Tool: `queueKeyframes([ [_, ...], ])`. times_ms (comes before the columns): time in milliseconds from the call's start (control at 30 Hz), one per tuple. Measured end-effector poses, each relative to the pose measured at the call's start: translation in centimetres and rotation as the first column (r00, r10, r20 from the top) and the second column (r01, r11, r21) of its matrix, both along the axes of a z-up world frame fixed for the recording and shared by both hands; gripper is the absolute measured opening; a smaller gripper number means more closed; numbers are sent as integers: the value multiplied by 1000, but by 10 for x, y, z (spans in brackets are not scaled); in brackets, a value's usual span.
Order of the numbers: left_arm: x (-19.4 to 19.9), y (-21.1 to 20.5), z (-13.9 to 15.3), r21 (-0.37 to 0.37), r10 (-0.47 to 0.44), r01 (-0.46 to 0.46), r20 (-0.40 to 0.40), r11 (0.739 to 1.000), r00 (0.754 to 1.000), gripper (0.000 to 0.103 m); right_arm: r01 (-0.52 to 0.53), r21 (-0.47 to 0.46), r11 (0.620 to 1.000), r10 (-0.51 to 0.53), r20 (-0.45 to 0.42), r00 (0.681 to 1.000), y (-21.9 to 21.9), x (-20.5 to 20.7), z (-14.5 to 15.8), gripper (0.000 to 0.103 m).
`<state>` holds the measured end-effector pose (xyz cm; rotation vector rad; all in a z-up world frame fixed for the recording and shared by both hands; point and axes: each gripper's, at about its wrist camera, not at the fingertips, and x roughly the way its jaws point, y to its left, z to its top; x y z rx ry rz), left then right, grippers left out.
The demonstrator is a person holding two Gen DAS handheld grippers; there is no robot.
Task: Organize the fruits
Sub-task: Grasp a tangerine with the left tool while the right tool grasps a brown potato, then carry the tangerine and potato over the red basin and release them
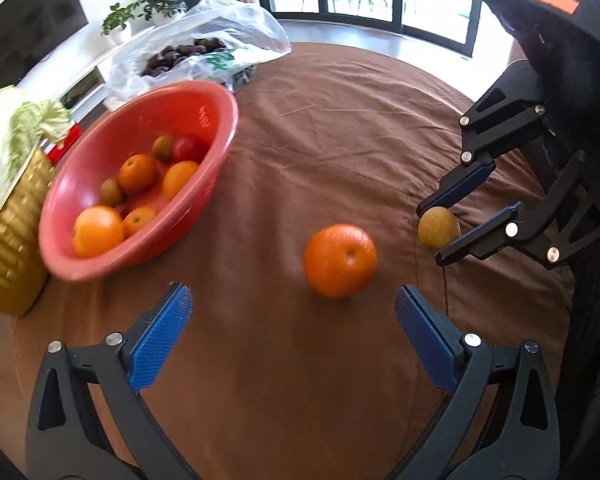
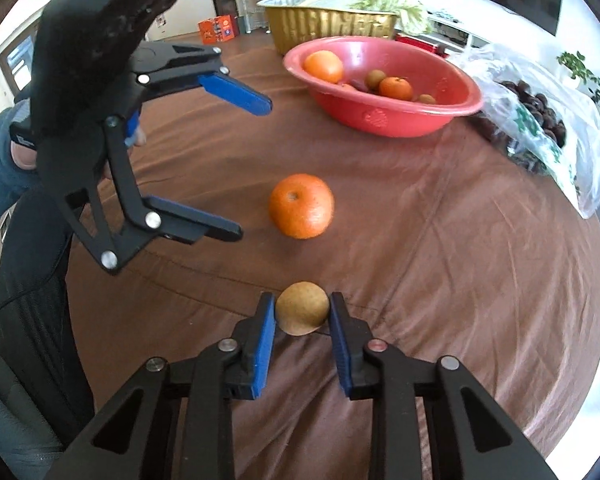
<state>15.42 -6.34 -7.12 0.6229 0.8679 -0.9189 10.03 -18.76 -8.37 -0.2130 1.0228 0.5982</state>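
An orange (image 1: 339, 260) (image 2: 301, 205) lies on the brown tablecloth. My left gripper (image 1: 292, 312) (image 2: 252, 168) is open, just short of the orange, which sits ahead between its blue pads. A small brown kiwi-like fruit (image 2: 302, 314) (image 1: 439, 227) rests on the cloth between the pads of my right gripper (image 2: 302, 316) (image 1: 430, 236), which is closed onto it from both sides. A red bowl (image 1: 216, 128) (image 2: 456, 108) at the far side holds several oranges, small brown fruits and a red one.
A gold basket (image 1: 16, 232) (image 2: 332, 24) with a cabbage (image 1: 16, 120) stands beside the bowl. A clear plastic bag (image 1: 220, 32) (image 2: 540, 120) with dark round fruits lies beyond the bowl. Brown cloth (image 1: 340, 140) covers the round table.
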Motion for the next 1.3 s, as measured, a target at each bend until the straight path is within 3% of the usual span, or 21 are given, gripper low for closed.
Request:
queueKeyframes([
  [133,5,-12,-3,-3,-19,19,-27,1000,999,92,13,11,1000,-13,11,1000,-11,-1,7,29],
  [267,7,-19,-9,10,-23,24,-37,1000,999,70,27,14,1000,-27,18,999,-21,-3,10,29],
  [567,-4,-20,-14,6,-56,56,-48,998,997,39,37,23,999,-37,16,999,-23,2,10,29],
  [767,-10,-20,-13,15,-47,48,-30,999,998,37,37,31,999,-38,23,999,-21,3,18,29],
  [933,-10,3,1,-21,8,-9,-18,1000,1000,37,51,37,998,-52,31,998,-25,8,26,29],
  [1133,1,46,33,-55,116,-114,32,992,993,37,60,11,998,-61,59,996,-29,23,40,29],
  [1300,28,76,66,-82,210,-202,102,976,973,37,76,-6,997,-75,108,991,-31,50,62,29],
])
